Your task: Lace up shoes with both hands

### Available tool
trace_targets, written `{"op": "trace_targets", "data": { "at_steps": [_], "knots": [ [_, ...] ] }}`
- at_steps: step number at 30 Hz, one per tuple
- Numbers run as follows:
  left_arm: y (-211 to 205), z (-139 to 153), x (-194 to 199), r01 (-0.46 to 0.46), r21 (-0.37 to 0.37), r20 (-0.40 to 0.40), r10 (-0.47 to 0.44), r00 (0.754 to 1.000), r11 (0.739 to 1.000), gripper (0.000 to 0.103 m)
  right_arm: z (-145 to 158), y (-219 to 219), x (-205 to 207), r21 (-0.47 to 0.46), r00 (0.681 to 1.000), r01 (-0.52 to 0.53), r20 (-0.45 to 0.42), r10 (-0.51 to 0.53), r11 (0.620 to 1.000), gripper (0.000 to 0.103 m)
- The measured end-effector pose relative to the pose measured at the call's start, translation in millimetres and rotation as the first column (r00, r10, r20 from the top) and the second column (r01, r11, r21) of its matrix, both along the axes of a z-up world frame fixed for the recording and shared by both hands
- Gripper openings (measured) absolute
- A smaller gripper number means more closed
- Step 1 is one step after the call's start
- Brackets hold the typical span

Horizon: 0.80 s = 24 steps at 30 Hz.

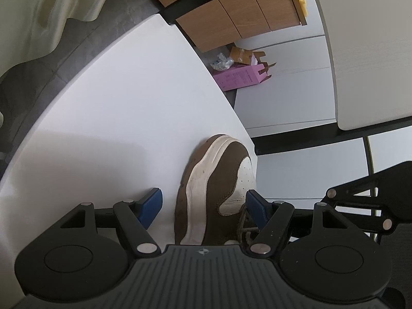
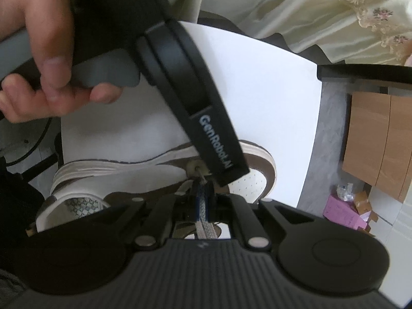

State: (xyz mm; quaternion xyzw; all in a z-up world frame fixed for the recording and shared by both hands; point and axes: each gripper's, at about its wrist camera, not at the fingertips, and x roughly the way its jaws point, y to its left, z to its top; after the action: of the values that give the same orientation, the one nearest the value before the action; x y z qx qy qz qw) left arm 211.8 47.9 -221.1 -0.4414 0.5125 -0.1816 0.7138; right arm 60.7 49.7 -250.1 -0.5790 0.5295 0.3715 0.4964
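Observation:
A brown and white sneaker (image 1: 216,185) lies on its side on the white table (image 1: 116,118), near the table's right edge. My left gripper (image 1: 203,204) is open, its blue pads straddling the shoe's toe area without gripping it. In the right wrist view the sneaker (image 2: 159,177) lies across the frame. My right gripper (image 2: 203,200) is shut on a flat grey shoelace (image 2: 204,221) whose tip points at an eyelet (image 2: 197,168). The left gripper's black body (image 2: 195,97), held by a hand (image 2: 49,51), crosses in front and hides part of the shoe.
A wooden cabinet (image 1: 231,10) stands beyond the table. A pink box (image 1: 242,77) and cardboard scraps lie on the floor beside it. A cream curtain (image 2: 322,13) hangs at the table's far side. Another white tabletop (image 1: 370,51) sits to the right.

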Motion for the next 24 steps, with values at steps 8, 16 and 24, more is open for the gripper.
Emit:
{"op": "trace_targets", "data": {
  "at_steps": [8,16,24],
  "knots": [
    [7,0,-1,-0.032,-0.016,-0.006,0.032,0.999,0.999,0.075,-36,29,-57,0.01,0.998,0.059,-0.026,-0.059,0.998,0.004],
    [14,1,0,-0.06,-0.058,-0.013,0.059,0.998,0.997,0.075,-65,56,-115,0.015,0.992,0.123,0.007,-0.123,0.992,0.004],
    [16,2,0,-0.065,-0.084,-0.01,0.064,0.998,0.994,0.075,-101,81,-183,0.02,0.991,0.134,0.024,-0.134,0.991,0.004]
  ]
}}
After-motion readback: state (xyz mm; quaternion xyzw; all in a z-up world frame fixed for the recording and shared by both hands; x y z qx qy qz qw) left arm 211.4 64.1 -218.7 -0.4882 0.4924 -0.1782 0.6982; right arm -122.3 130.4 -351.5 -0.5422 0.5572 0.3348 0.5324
